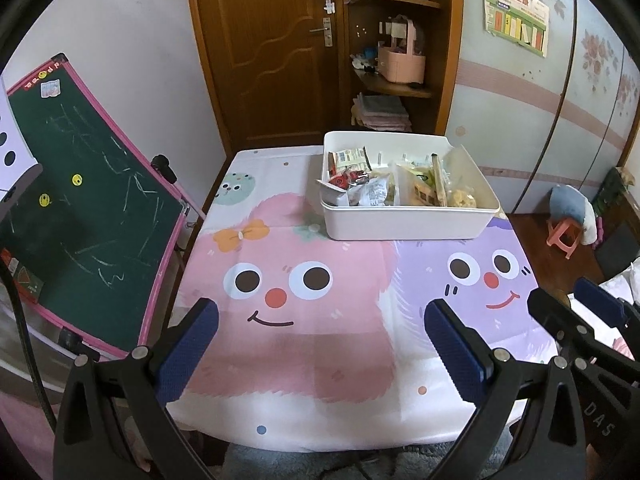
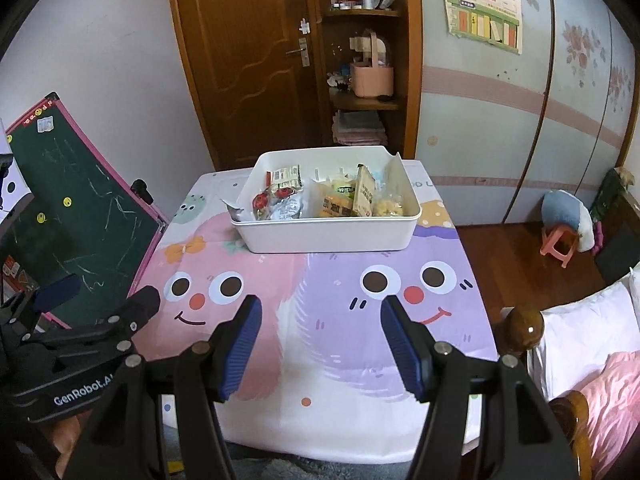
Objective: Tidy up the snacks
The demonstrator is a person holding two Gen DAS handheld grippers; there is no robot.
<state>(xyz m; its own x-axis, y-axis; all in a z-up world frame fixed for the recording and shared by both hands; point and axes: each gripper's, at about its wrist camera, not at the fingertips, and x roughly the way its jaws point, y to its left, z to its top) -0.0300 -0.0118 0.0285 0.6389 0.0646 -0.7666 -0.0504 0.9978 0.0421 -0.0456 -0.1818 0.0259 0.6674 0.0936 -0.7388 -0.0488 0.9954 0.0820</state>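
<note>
A white plastic bin (image 1: 404, 222) (image 2: 324, 236) stands at the far side of the table, filled with several snack packets (image 1: 376, 188) (image 2: 320, 200). One silvery packet (image 2: 234, 210) pokes out over the bin's left rim. My left gripper (image 1: 320, 320) hangs open over the near part of the table, nothing between its blue pads. My right gripper (image 2: 320, 316) is open too, empty, well short of the bin. Each gripper shows at the edge of the other's view: the right gripper (image 1: 572, 300) beside the left one, the left gripper (image 2: 100, 296) low on the left.
The table wears a cartoon-monster cloth (image 1: 304, 336) (image 2: 328, 360). A green chalkboard (image 1: 80, 216) (image 2: 68, 216) leans at the left edge. A wooden door (image 1: 264, 48) and shelves (image 1: 396, 40) stand behind. A bed with a wooden post (image 2: 524, 328) lies right, a pink stool (image 2: 558, 246) beyond.
</note>
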